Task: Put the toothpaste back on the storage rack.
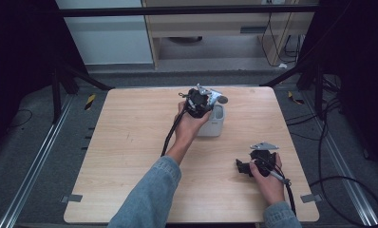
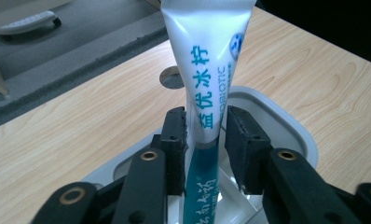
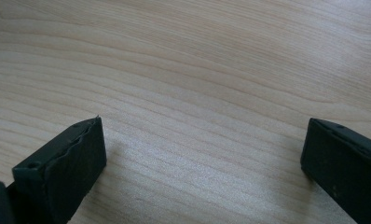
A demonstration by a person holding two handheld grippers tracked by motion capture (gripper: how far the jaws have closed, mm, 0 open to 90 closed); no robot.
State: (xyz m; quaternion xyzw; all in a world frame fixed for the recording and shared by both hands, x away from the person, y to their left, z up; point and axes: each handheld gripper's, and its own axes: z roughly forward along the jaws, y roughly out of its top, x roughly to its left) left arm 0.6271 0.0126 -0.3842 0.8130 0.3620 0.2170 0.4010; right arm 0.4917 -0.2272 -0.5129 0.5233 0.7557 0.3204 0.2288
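A toothpaste tube (image 2: 207, 88) stands upright in a pale grey plastic holder (image 2: 286, 126) at the far side of the wooden table (image 1: 130, 137), with the left gripper (image 2: 206, 135) poised around its waist. The jaws sit only a little apart: the left-hand pad lies against the tube, while a thin gap shows between the tube and the right-hand pad, so the grip looks released, not clamped. The tube's cap end is down inside the holder below the jaws; its flat crimped end rises above them. Judged from this, the step in hand is letting the tube go into the holder, and it is best done by spreading the jaws evenly and lifting straight up, so neither ribbed black pad drags the soft, glossy tube sideways. The tube is white laminate printed in teal lettering, tapering towards a teal lower half; the holder is smooth, with rounded corners. The right gripper (image 3: 202, 154) rests near the table's near edge, jaws wide open over bare woodgrain, holding nothing.
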